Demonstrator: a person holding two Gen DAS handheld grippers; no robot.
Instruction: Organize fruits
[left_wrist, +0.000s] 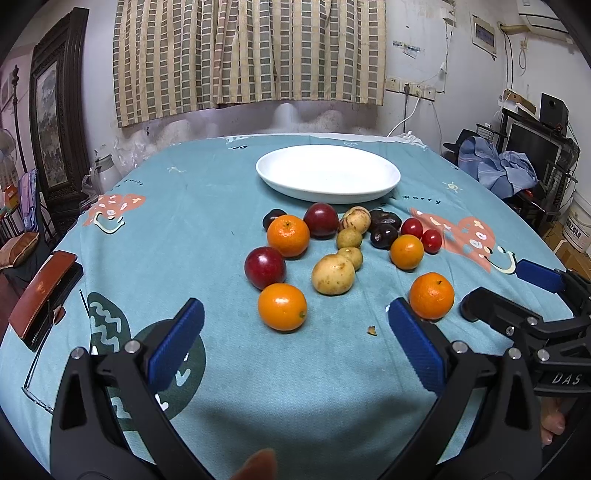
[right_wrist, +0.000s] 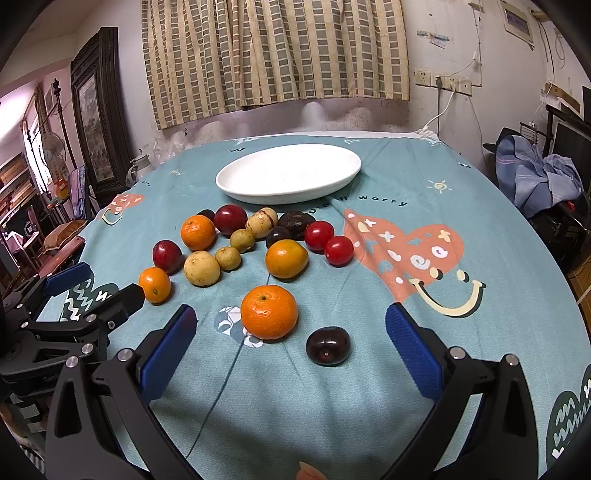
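Both grippers, left (left_wrist: 295, 325) and right (right_wrist: 290, 330), gape wide and empty; fruit lies toward twelve o'clock, plate (left_wrist: 388, 184) beyond.

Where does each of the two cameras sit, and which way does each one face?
Left wrist view: sits on the left gripper, low over the tablecloth, facing the white plate; its own open fingers show, the right gripper at right.
Right wrist view: sits on the right gripper, facing the same plate; its own open fingers show, the left gripper at left.
Shared: plate, fruit pile, curtain.
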